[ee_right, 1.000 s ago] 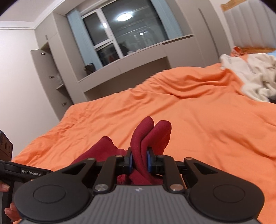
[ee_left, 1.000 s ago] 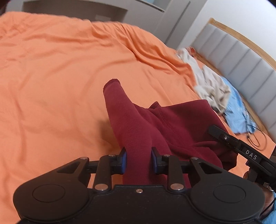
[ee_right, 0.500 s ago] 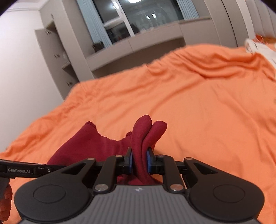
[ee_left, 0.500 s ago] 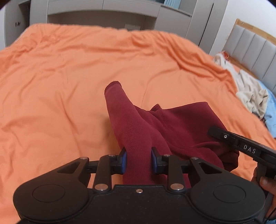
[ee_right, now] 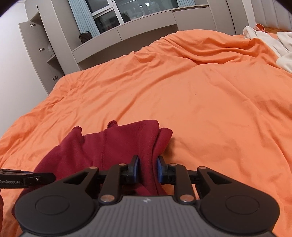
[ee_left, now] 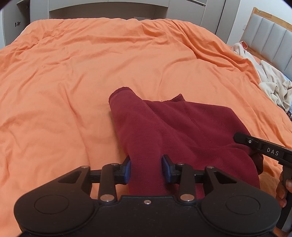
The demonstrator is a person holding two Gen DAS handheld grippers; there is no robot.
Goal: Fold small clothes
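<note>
A maroon garment point(ee_left: 182, 127) lies on the orange duvet point(ee_left: 91, 73), with one folded end pointing away from me. My left gripper point(ee_left: 146, 169) straddles its near left fold; the jaws are opening, and a thin gap shows beside the right pad. In the right wrist view the garment point(ee_right: 109, 145) spreads out to the left. My right gripper point(ee_right: 148, 171) has the garment's right fold between its blue pads, and its jaws are opening too. The body of each gripper shows at the edge of the other's view.
A heap of pale clothes point(ee_left: 273, 82) lies on the bed's right side by the padded headboard point(ee_left: 270, 32). Grey cabinets and a window point(ee_right: 127, 11) stand beyond the duvet point(ee_right: 200, 91). A hand point(ee_left: 282, 189) holds the right gripper's handle.
Both grippers came down toward the bed with the garment. It now lies flatter and more spread on the duvet. Both pairs of jaws stand a little wider.
</note>
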